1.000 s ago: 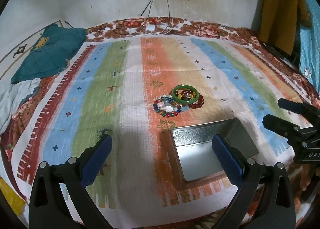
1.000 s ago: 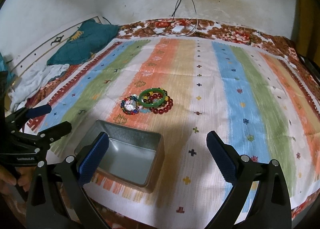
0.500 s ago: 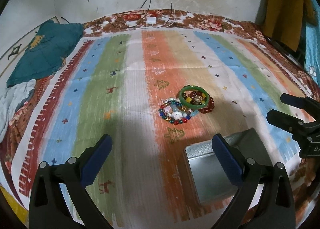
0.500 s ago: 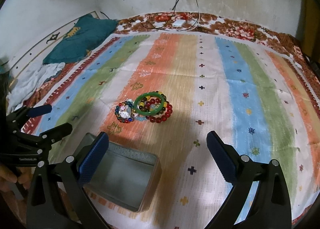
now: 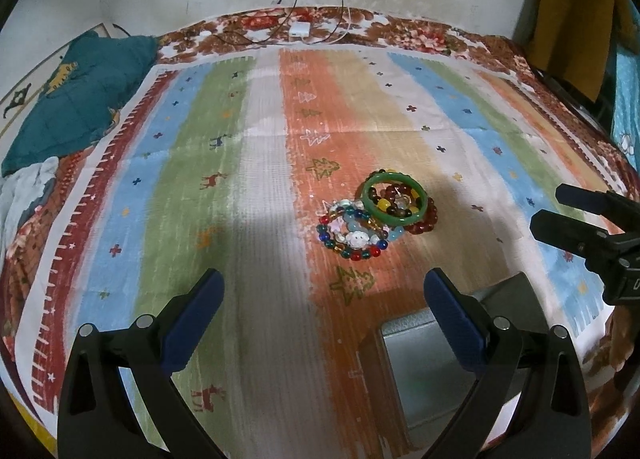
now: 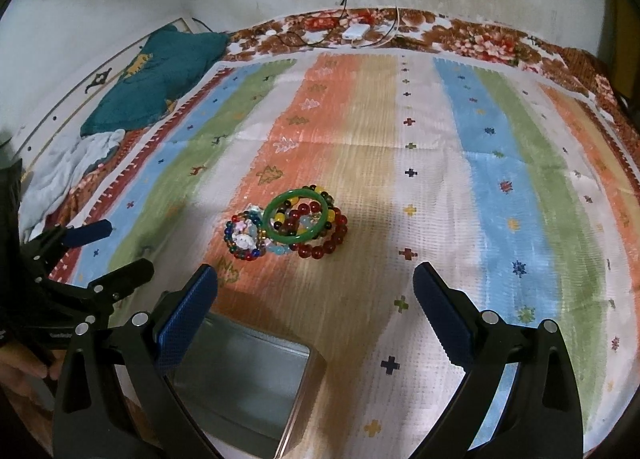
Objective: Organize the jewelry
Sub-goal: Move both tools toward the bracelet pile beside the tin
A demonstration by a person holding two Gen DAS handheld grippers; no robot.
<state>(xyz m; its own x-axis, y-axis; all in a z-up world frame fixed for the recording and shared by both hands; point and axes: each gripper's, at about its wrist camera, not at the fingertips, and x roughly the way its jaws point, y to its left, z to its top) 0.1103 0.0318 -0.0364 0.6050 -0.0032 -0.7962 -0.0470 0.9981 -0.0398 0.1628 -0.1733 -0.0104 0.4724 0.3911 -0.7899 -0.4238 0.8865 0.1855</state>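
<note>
Jewelry sits in one tangled heap mid-bed on the striped, multicolour woven cloth: a smooth green jade-look bangle lies on top, w/ a dark red round-bead bracelet under its right side and a multicolour glass-bead bracelet w/ a white charm touching its left side. The open, empty rectangular silver metal tin is nearer the cameras than the bangle, apart from the heap. Left gripper and right gripper both hover above the bed short of the bangle, fingers spread wide, holding nothing; right gripper lines up roughly w/ the heap, left sits a bit left of it. Nothing is in the tin yet, so sorting looks unstarted. Risks, as I judge them: the bangle is hard and slick, so a pinch on its rim could squirt it out; beads overlap under it, so lifting the bangle may drag strands along or scatter them over the soft cloth; the light tin could skid or tip if a finger clips its rim, esp. the left gripper's right finger, which overlaps the tin in its own view.
</note>
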